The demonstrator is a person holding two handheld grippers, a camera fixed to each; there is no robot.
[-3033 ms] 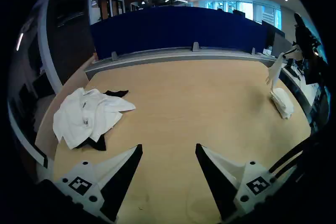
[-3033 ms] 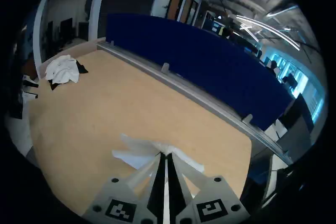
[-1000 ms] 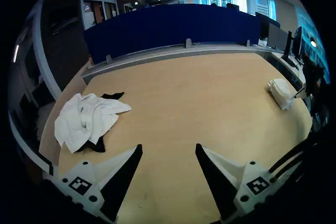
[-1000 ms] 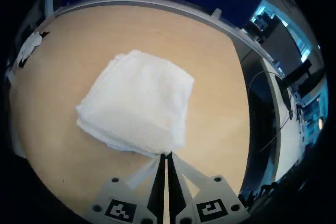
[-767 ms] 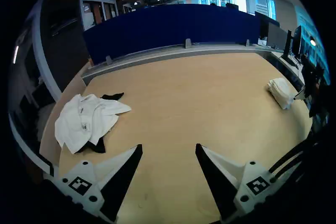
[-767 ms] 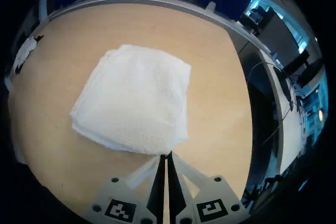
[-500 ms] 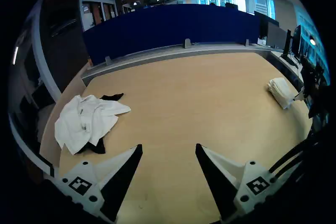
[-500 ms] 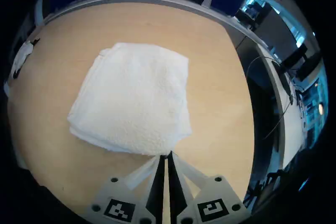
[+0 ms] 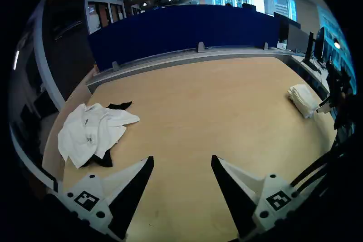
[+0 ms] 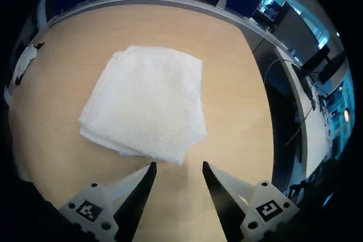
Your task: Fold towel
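1. Left gripper view. My left tool (image 9: 181,158) hangs above the near part of the pale wooden worktop (image 9: 204,106). Its two fingers are spread wide, with nothing between them. The folded white towel (image 9: 303,100) lies near the worktop's far right edge, well apart from this tool. A heap of white clothing (image 9: 93,128) over a black piece lies by the left edge. A blue partition (image 9: 190,28) runs along the back.
2. Right gripper view. My right tool (image 10: 179,164) has its fingers parted and grips nothing. The towel (image 10: 147,106) lies flat on the worktop (image 10: 231,83), folded into a thick square just ahead of the fingertips. Its near corner points toward the gap between them. The heap of white clothing (image 10: 23,62) shows small at the far left edge.
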